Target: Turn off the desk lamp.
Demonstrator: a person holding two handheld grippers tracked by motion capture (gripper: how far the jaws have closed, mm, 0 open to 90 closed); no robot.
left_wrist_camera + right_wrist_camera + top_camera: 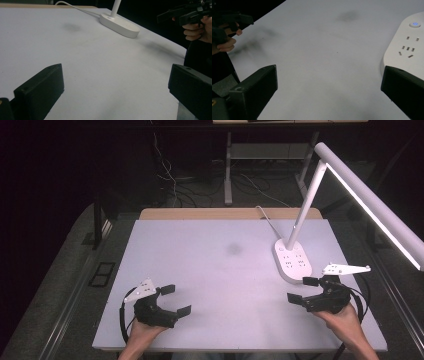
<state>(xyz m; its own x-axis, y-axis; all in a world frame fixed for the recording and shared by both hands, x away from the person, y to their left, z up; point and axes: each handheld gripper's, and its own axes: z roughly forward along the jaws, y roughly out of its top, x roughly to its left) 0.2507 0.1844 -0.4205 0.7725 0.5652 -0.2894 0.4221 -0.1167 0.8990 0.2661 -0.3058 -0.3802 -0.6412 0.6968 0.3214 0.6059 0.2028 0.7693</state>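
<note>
— What is seen around the grippers?

— A white table (225, 270) is seen, with a desk lamp (320, 180) standing at its far right. The lamp base (292, 260), fitted with sockets and a small blue light, lies just beside the right gripper (302, 290). A white cable (267, 220) is led from the base toward the far edge. A faint dark smudge (233, 249) is marked near the middle of the table. Nothing is placed between the two grippers.

— How are the grippers held?

— The left gripper (176, 300) is held low at the near left, its jaws spread wide and nothing between them. The right gripper is held at the near right, pointed inward, its jaws likewise wide apart and empty; one jaw is seen close to the lamp base in the right gripper view.

— What is cut off or hard to make out?

— The lamp head is cropped at the right edge. The floor beyond the table is left in darkness, and only loose cables can be made out there.
</note>
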